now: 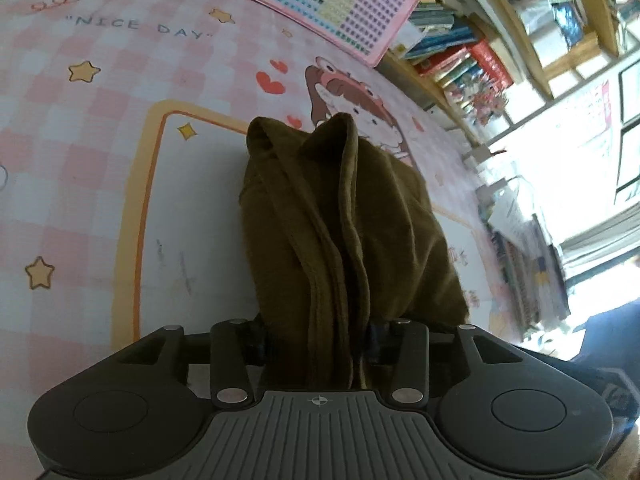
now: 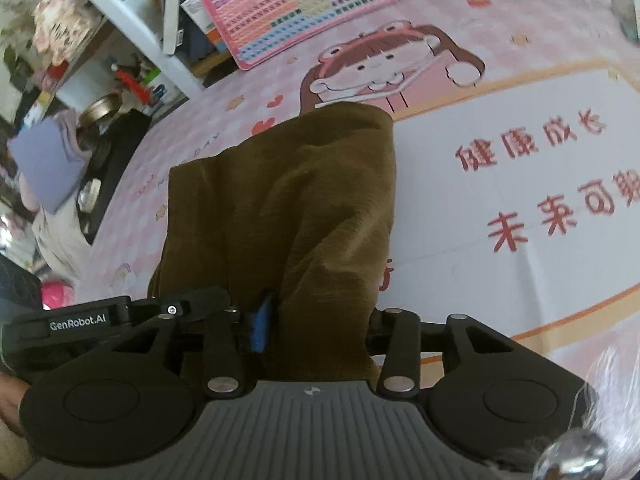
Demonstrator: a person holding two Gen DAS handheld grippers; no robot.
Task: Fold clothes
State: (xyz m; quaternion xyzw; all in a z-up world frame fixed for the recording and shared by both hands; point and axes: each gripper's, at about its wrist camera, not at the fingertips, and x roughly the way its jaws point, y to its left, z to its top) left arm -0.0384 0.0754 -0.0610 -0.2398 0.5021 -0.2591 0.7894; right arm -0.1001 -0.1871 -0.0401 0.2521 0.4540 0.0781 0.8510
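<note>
The cloth [image 1: 344, 220], olive-brown and bunched into folds, is held off the desk [image 1: 80, 140], which is covered by a pink checked mat with a cartoon girl and stars. In the left wrist view, the left hand-held gripper [image 1: 316, 336] is seen closed on a gathered, hemmed edge of the cloth, which fills the gap between the fingers. In the right wrist view, the right hand-held gripper [image 2: 316, 324] is likewise clamped on the cloth [image 2: 288, 208], with a blue pad [image 2: 260, 326] showing beside the fabric. The other hand-held gripper is seen just to the left, close alongside. A pink chart board [image 1: 332, 4] is propped at the desk's far edge, against shelves of books [image 1: 452, 48].
</note>
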